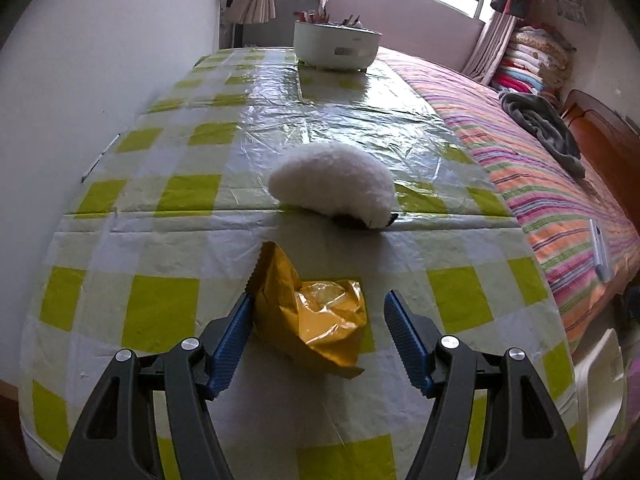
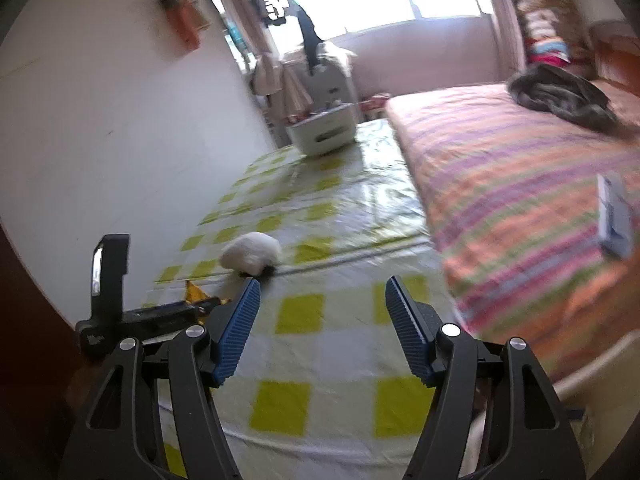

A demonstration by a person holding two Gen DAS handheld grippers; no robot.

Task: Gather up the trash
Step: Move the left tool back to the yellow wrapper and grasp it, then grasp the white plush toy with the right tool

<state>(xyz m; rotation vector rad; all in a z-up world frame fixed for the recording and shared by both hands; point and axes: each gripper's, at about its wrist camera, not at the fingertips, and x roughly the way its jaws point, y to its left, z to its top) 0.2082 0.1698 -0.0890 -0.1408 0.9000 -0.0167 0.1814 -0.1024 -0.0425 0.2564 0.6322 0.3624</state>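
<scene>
Left claw (image 1: pixel 318 306) stands wide, its blue ribbed pads either side of a crumpled gold foil snack wrapper (image 1: pixel 310 312); the left-hand pad is right against the wrapper's serrated edge, the right-hand pad is clear of it, so nothing is gripped. That wrapper lies on the surface (image 1: pixel 160 216), a top covered in a glossy green-and-white checked plastic cloth, near its front end, puffed up and creased with one torn corner pointing up. Just beyond it sits a fluffy white plush toy (image 1: pixel 330 186), and at the far end a white round plastic tub (image 1: pixel 336 48) holds bits of clutter. Over to the right claw (image 2: pixel 322 306): also parted, about as wide, with only checked cloth between its pads and nothing touched. Its view is blurred, and it catches the left claw's black body low on the left, with a sliver of gold wrapper (image 2: pixel 194 292) peeking past it. Left claw tilts steeply down at the surface; the right one angles down more gently. A striped bed (image 1: pixel 532 168) runs along the right side.
</scene>
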